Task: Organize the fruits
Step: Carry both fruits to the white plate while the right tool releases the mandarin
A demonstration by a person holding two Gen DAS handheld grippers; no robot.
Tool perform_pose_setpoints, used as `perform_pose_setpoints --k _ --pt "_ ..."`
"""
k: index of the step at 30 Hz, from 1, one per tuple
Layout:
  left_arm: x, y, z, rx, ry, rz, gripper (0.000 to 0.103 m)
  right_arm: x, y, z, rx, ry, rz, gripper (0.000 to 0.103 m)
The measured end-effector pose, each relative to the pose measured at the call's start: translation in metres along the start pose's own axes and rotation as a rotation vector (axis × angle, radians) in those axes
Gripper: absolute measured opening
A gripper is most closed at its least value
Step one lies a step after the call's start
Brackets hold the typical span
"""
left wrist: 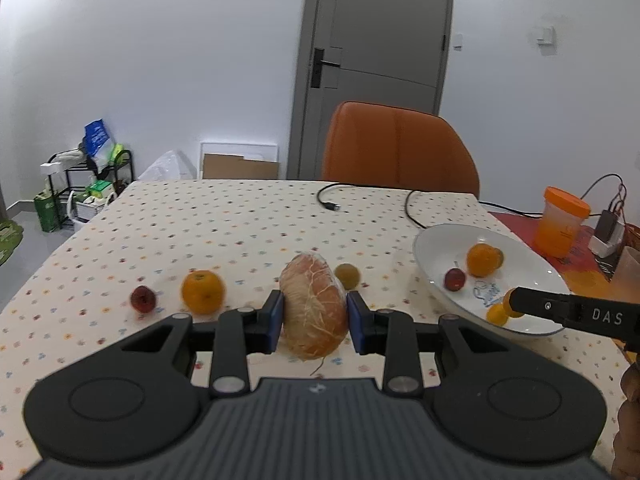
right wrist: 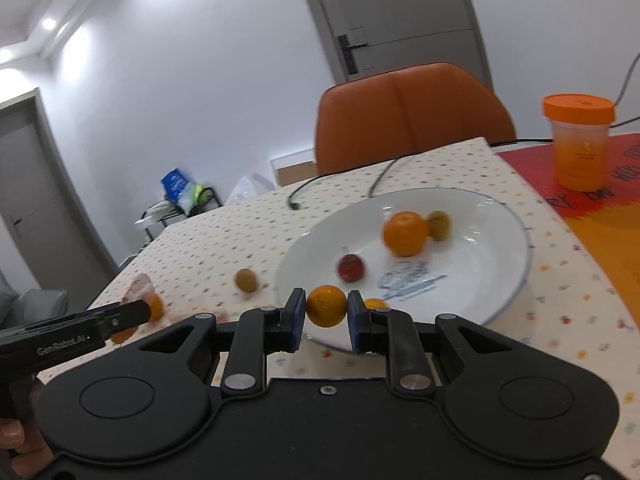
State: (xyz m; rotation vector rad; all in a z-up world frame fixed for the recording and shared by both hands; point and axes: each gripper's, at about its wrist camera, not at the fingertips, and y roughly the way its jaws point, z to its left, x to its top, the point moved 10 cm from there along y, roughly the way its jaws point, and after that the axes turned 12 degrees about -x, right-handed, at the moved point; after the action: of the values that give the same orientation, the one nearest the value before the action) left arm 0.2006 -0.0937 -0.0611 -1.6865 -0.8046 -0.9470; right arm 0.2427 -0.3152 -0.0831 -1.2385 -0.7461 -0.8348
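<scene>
- Left hand-held gripper [left wrist: 314,312] clamps a plastic-wrapped peeled pomelo chunk [left wrist: 314,306] above the dotted tabletop [left wrist: 240,224].
- Right hand-held gripper [right wrist: 326,312] clamps a small orange kumquat [right wrist: 326,306] over the white ceramic plate [right wrist: 504,280].

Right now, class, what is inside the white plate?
The plate holds an orange, a green-brown fruit touching it, a red fruit and a small orange fruit. The right gripper, shut on another small orange fruit, covers the near rim.
</scene>
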Motion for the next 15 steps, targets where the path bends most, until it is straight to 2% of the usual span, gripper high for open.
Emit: perform_pose_setpoints --k 12,14,15 --pt "0.003 0.025 -0.037 -0.055 0.048 0.02 0.032 0.004 0.002 -0.042 -0.065 0.052 -0.016 0.021" --pt "0.004 0.03 -0.044 -0.064 0.059 0.025 0.032 0.005 0.004 -0.049 -0.081 0.057 -0.013 0.028" --pt "0.004 0.032 -0.047 -0.069 0.064 0.028 0.032 0.005 0.003 -0.052 -0.096 0.057 -0.023 0.029"
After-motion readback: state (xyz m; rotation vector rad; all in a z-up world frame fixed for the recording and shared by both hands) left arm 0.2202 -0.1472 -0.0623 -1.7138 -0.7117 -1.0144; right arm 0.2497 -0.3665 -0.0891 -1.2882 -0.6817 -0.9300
